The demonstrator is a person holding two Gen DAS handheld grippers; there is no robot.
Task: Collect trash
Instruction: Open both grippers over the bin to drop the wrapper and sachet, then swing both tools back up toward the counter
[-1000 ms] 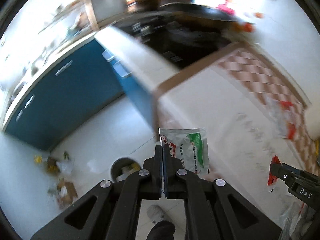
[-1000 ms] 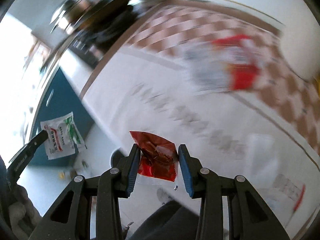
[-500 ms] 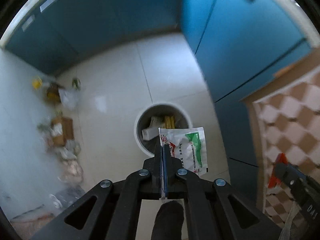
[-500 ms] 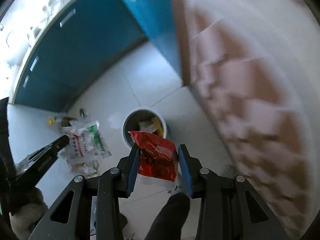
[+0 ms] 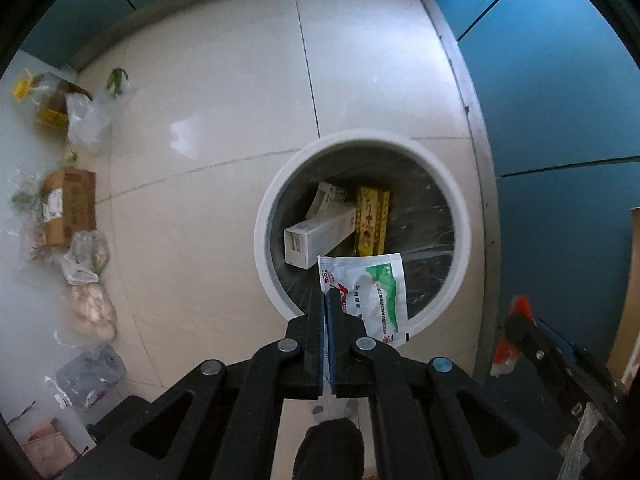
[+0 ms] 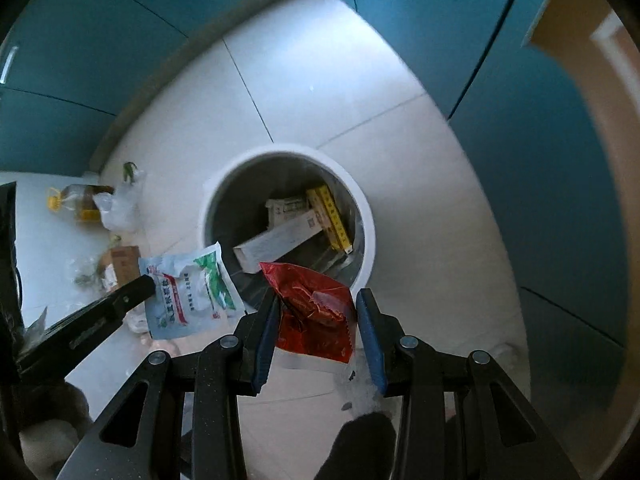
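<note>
My left gripper (image 5: 328, 300) is shut on a white sachet with green and red print (image 5: 370, 292), held over the near rim of a round white trash bin (image 5: 264, 216). The sachet also shows in the right wrist view (image 6: 188, 292), left of the bin (image 6: 370, 240). My right gripper (image 6: 316, 308) holds a crumpled red wrapper (image 6: 316, 312) between its blue pads, just short of the bin's near rim. Its jaws stand fairly wide around the wrapper. The bin holds a white carton (image 5: 320, 234) and a yellow box (image 5: 372, 218).
Blue cabinets (image 5: 560, 80) stand behind and right of the bin. Along the left wall lie plastic bags (image 5: 86, 120), a cardboard box (image 5: 68, 204), an oil bottle (image 6: 78, 202) and other clutter. A pale tiled floor (image 5: 220, 100) surrounds the bin.
Both grippers swung from the table down toward the floor and came closer to the bin, each still carrying its piece of trash. The bin now fills the middle of both views.
</note>
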